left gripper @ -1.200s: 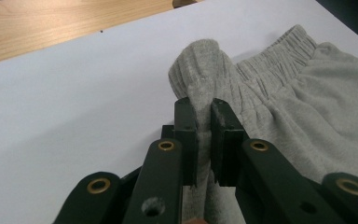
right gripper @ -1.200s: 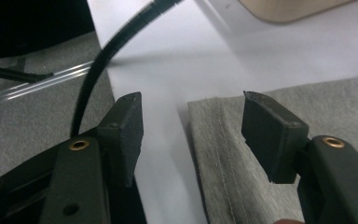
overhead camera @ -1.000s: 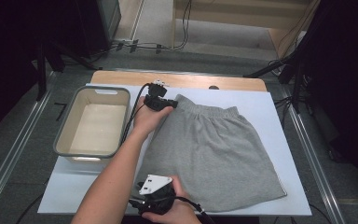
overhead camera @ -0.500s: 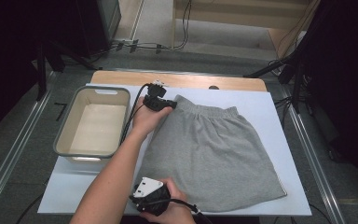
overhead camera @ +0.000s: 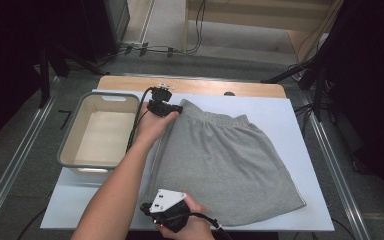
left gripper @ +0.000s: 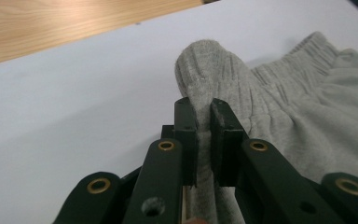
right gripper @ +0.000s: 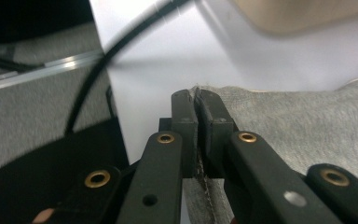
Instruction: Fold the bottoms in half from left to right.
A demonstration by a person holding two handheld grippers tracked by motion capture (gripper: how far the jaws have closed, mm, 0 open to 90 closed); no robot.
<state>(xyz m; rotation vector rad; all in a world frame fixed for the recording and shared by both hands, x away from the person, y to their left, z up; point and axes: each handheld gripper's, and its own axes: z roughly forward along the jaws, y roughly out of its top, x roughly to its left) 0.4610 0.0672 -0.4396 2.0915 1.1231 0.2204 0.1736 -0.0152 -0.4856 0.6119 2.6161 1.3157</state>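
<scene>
At the near edge of the white tabletop (overhead camera: pixel 290 125), left of its middle, the right gripper (overhead camera: pixel 166 212) sits in the person's hand, its grey plate up. Its jaws are closed on the near left corner of the grey shorts (overhead camera: pixel 230 165); in the right gripper view the right gripper (right gripper: pixel 198 100) pinches a thin hem edge of the shorts (right gripper: pixel 307 121) between the pads, with the white top just beyond.

The shorts lie flat across the middle of the tabletop, hem toward the near edge and waistband toward the far edge, spreading out toward the right edge.

Just left of the shorts, a beige bin (overhead camera: pixel 75 135) stands along the left edge of the tabletop.

Farther on, the person's left forearm runs along the left side of the shorts to the left gripper (overhead camera: pixel 162 107), at the far left corner of the garment, near the bin's far right corner. In the left gripper view the left gripper (left gripper: pixel 204 109) is clamped on a raised fold of the ribbed waistband of the shorts (left gripper: pixel 307 121), which stands up above the pads. Beyond it, a strip of bare wood (overhead camera: pixel 195 86) lines the far edge.
</scene>
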